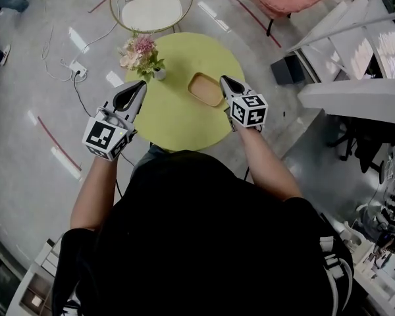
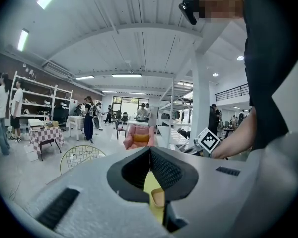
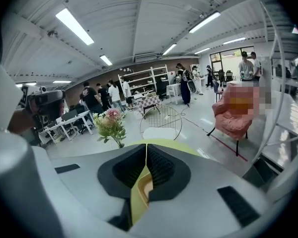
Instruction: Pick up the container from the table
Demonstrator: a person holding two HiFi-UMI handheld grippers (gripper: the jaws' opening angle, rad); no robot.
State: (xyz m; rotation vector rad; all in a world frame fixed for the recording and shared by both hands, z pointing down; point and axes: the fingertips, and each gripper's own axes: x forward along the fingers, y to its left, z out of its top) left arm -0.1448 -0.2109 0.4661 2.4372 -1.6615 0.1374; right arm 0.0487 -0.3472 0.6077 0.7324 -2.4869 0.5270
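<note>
As the container (image 1: pixel 206 89) sits between them, the left gripper (image 1: pixel 141 85) and right gripper (image 1: pixel 224 79) are closed empty, the right nearest.

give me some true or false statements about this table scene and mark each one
1. The container lies on the round table. True.
2. The right gripper is holding the container. False: its jaws are together with nothing between them, and the container still lies on the table.
3. The flowers stand at the table's edge, on the left gripper's side. True.
4. The left gripper has its jaws wide apart. False: they are shut and empty.
5. A wire chair stands beyond the table. True.
</note>
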